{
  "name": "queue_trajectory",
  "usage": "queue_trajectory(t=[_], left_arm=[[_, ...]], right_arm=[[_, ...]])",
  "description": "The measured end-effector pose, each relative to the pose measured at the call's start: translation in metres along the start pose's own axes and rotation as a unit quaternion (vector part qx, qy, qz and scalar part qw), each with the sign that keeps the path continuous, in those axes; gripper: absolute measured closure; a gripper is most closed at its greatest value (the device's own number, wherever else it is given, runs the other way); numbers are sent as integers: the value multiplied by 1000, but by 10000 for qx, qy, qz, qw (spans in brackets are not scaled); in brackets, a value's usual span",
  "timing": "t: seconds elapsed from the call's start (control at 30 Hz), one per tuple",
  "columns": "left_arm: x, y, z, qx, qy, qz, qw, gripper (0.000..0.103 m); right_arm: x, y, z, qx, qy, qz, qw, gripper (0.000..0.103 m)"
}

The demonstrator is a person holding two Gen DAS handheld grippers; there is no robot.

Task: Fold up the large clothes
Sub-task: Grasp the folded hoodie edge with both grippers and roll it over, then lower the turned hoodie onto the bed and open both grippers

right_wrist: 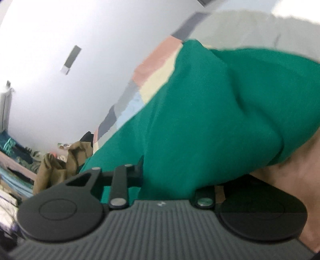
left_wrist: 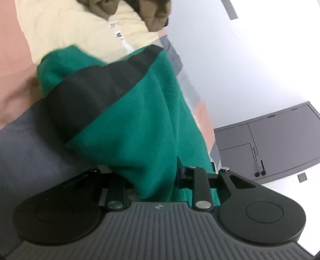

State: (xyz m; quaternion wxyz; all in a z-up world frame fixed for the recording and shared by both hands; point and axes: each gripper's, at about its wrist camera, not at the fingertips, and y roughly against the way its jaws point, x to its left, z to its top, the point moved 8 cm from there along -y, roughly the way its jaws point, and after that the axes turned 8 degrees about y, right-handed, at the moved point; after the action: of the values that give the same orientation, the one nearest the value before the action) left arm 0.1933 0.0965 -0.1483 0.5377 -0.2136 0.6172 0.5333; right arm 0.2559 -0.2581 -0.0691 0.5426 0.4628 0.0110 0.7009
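1. In the left wrist view we see the left gripper (left_wrist: 158,176) at the bottom of the frame, its fingers drawn close together with a fold of the green garment (left_wrist: 140,124) pinched between them; the cloth hides the fingertips themselves.
2. The green garment runs from the gripper up toward the upper left of the frame, crossed by a broad black band (left_wrist: 100,88) lying diagonally across it.
3. Beneath the garment lies a patchwork bedspread (left_wrist: 66,28) of cream, pink and grey panels; a brown garment (left_wrist: 154,14) is bunched at the top centre.
4. At the right of this frame, against a pale wall, stands a grey cabinet (left_wrist: 280,136).
5. In the right wrist view we see the right gripper (right_wrist: 170,180) at the bottom of the frame, its fingers likewise narrowed on the green garment (right_wrist: 210,112), which fills the centre and right and covers the fingertips.
6. A pale cloth (right_wrist: 250,30) lies along the garment's upper edge at the upper right; the patchwork bedspread (right_wrist: 156,66) shows just to the left of the garment.
7. At the lower left, a brown garment (right_wrist: 56,170) is heaped beside assorted clutter, too blurred for us to identify.
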Motion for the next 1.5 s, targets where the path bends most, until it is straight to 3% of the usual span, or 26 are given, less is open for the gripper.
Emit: queue_trajectory(t=[0.27, 0.47, 0.67, 0.77, 0.83, 0.9, 1.0, 1.23, 1.5], left_arm=[[-26, 51, -13, 25, -470, -27, 9989, 72], [-41, 111, -25, 59, -735, -80, 9972, 72], [-24, 151, -51, 264, -803, 93, 9964, 71], [-18, 150, -53, 331, -805, 206, 9960, 66], [-17, 147, -54, 408, -765, 261, 9959, 57], [-19, 145, -53, 505, -723, 235, 9958, 42], [-26, 149, -55, 563, -833, 180, 9948, 40], [-67, 140, -40, 482, -1481, -132, 9877, 39], [-113, 93, -11, 355, -2119, -376, 9759, 39]], right_arm=[[7, 53, -3, -83, 211, 196, 9996, 68], [16, 116, -18, 9, 28, 612, 9981, 68], [13, 162, -40, 127, 72, 629, 9979, 68], [8, 161, -43, 235, -67, 559, 9981, 66], [5, 159, -42, 322, -266, 539, 9977, 64], [4, 162, -40, 358, -370, 585, 9970, 59], [10, 166, -37, 383, -409, 683, 9961, 54], [27, 158, -10, 228, 158, 564, 9980, 54], [37, 106, 35, 65, 892, 356, 9954, 54]])
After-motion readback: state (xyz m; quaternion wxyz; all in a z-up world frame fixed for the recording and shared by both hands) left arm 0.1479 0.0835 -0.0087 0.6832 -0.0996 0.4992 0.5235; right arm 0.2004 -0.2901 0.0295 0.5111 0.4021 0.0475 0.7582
